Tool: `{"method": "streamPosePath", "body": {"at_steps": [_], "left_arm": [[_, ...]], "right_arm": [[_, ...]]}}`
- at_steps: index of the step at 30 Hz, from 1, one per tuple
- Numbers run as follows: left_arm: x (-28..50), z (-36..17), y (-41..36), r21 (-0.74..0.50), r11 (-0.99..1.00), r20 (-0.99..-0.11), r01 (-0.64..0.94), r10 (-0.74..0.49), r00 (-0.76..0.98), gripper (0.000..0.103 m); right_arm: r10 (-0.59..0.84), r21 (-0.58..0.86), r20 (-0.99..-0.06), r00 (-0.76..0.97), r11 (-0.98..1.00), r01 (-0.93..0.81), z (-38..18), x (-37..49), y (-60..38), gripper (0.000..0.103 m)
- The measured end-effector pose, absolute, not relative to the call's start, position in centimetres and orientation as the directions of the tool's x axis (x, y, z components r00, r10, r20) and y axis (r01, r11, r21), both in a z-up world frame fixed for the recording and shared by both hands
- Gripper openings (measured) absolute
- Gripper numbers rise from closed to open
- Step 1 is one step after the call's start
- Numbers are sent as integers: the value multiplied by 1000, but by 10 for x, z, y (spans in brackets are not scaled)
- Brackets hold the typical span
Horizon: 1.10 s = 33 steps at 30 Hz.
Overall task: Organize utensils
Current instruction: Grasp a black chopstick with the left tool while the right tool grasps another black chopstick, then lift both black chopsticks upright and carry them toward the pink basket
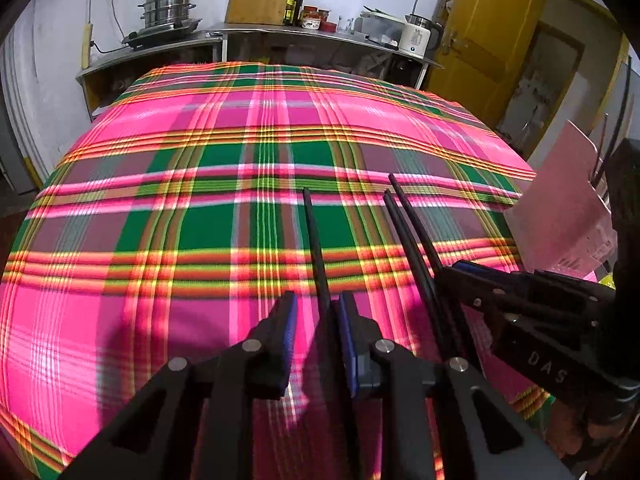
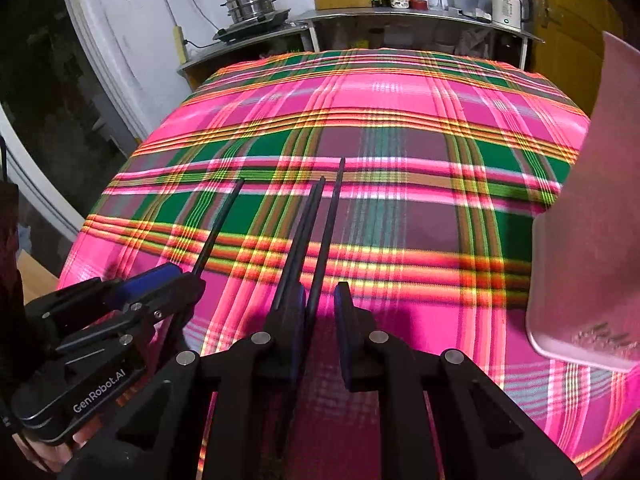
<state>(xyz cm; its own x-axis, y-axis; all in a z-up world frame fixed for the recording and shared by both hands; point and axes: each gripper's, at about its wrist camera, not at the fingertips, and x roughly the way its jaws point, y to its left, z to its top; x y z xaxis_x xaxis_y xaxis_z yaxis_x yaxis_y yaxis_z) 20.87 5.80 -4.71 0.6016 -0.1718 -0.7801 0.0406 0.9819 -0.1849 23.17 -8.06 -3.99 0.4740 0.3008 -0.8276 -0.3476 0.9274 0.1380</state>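
My left gripper (image 1: pixel 318 300) holds one black chopstick (image 1: pixel 314 240) that juts forward over the plaid tablecloth (image 1: pixel 224 152). The stick lies against the right blue pad, with a gap showing on the left pad's side. In the right wrist view the left gripper (image 2: pixel 184 276) sits at lower left with its chopstick (image 2: pixel 220 224) sticking out. My right gripper (image 2: pixel 320 292) is shut on a bundle of black chopsticks (image 2: pixel 320 232), at least two, that fan apart at their tips. The left wrist view shows the right gripper (image 1: pixel 448 268) close alongside, its chopsticks (image 1: pixel 412 220) nearly parallel to mine.
A pink translucent utensil holder (image 2: pixel 592 240) stands at the table's right edge, also in the left wrist view as the holder (image 1: pixel 560 200). Behind the table, a steel counter (image 1: pixel 280 34) carries a steamer pot (image 1: pixel 170 8), a cutting board, bottles and a kettle (image 1: pixel 418 36). A yellow door is at far right.
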Motion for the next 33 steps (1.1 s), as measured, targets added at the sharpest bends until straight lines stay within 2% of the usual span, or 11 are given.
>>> {"method": "streamPosePath", "body": {"at_steps": [6, 9, 11, 17, 27, 33], "left_arm": [[219, -46, 51, -139, 989, -785, 47, -139, 604, 21], [225, -46, 50, -133, 990, -788, 47, -135, 601, 11], [228, -45, 53, -156, 987, -793, 48, -154, 590, 8], [220, -29, 55, -192, 980, -774, 61, -189, 605, 7], [177, 33, 61, -232, 969, -683, 89, -227, 694, 5], [159, 58, 57, -217, 969, -650, 116, -232, 724, 5]], "right_arm": [[279, 108, -830, 484, 930, -350, -41, 242, -73, 12], [280, 107, -831, 481, 929, -355, -41, 245, -72, 8], [293, 125, -830, 474, 927, -353, -40, 245, -74, 8], [336, 159, -802, 494, 918, -364, -22, 234, -83, 6], [393, 182, -720, 571, 902, -392, 33, 196, -96, 6], [409, 183, -678, 610, 898, -400, 58, 172, -107, 6]]}}
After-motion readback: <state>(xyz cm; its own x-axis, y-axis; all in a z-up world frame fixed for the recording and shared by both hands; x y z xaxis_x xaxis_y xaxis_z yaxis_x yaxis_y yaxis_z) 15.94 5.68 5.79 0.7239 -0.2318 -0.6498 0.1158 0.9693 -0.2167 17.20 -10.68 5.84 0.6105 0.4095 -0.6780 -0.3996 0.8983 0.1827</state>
